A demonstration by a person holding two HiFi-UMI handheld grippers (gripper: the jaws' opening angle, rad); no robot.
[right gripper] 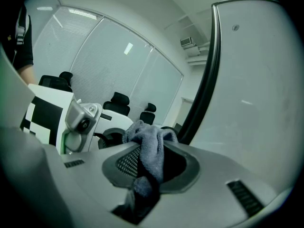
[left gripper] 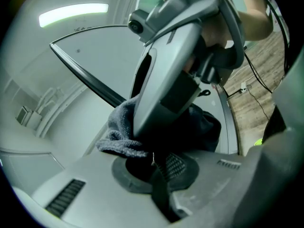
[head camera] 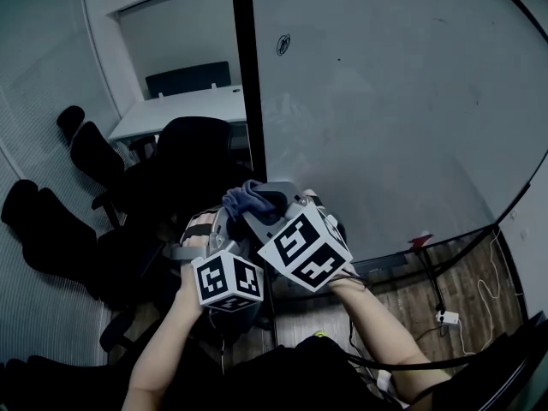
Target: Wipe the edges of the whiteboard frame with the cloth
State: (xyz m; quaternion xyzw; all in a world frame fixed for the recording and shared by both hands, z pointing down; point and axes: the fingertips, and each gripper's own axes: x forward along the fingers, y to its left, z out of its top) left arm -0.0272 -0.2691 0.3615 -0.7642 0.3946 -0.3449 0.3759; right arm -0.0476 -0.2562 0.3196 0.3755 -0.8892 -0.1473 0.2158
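Black office chairs [head camera: 94, 157] crowd the room's left, beside a white surface [head camera: 180, 110]. The left tongs [left gripper: 154, 164] are pressed together. The right tongs [right gripper: 151, 165] pinch the grey cloth [right gripper: 151, 144] near the dark frame [head camera: 248, 84] of the whiteboard [head camera: 385, 101].

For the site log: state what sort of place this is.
Probably an office meeting room: a large whiteboard in a dark frame, and black office chairs beside a white table.

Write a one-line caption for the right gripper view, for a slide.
Right hand-held gripper clamps a grey cloth near the black whiteboard frame, with office chairs behind.
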